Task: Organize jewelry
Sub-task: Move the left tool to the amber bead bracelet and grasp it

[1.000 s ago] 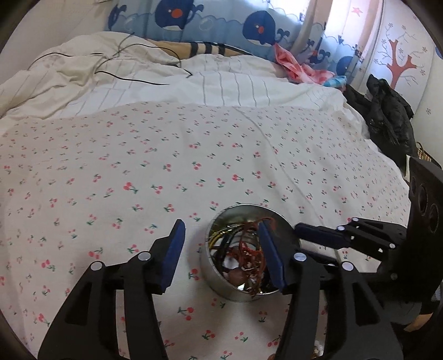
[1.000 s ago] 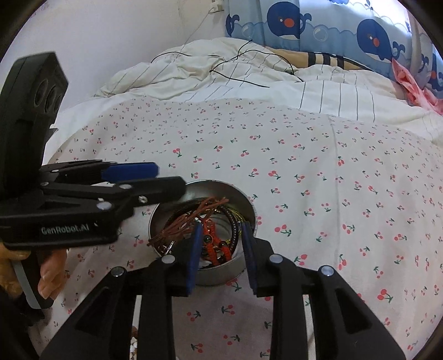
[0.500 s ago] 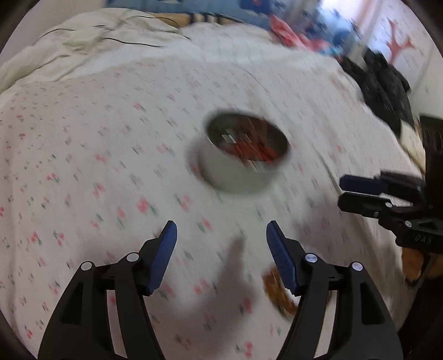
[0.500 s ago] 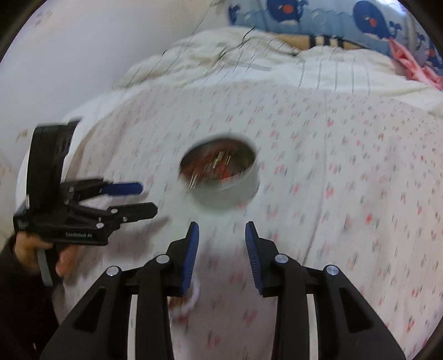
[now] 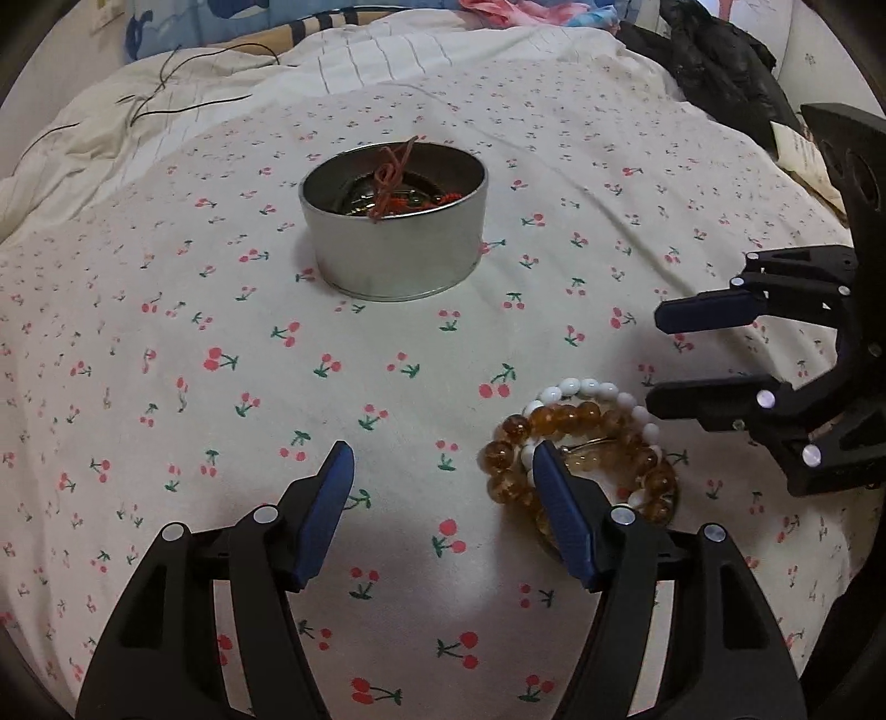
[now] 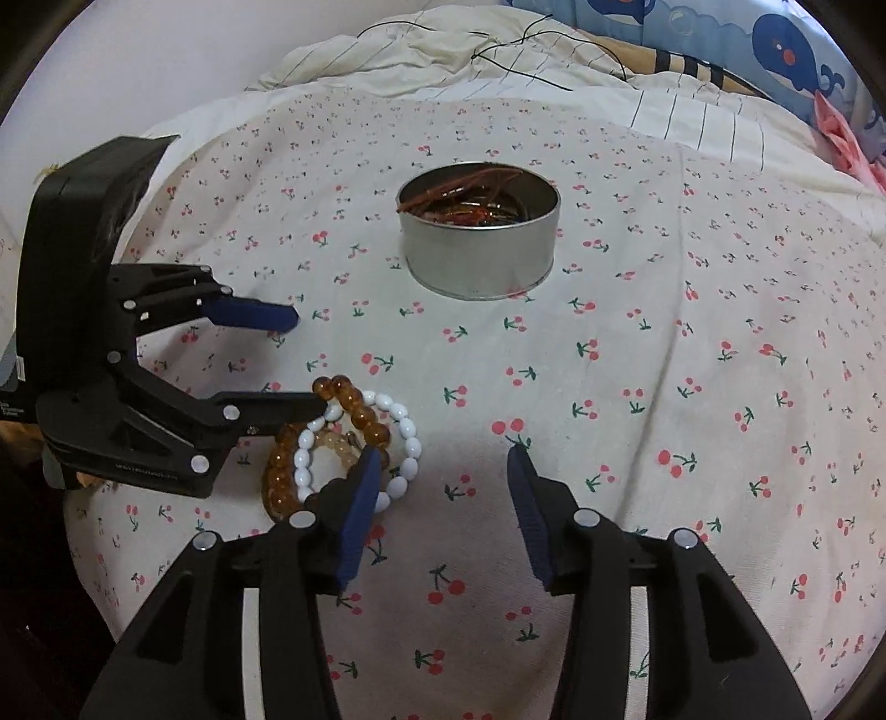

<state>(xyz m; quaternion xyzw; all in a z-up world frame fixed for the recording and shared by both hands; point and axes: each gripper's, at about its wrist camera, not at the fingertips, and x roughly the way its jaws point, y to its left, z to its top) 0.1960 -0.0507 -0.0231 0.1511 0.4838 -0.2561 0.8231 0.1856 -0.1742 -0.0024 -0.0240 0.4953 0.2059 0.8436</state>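
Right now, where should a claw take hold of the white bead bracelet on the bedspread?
Pinch the white bead bracelet on its free far arc, coming from above. That arc lies clear on the bedspread, while its near part tangles with the amber bracelet.

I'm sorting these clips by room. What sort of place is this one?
Most likely a child's bedroom: the work surface is a bed with a cherry-print sheet, a rumpled striped duvet lies behind, and whale-patterned fabric hangs beyond it.
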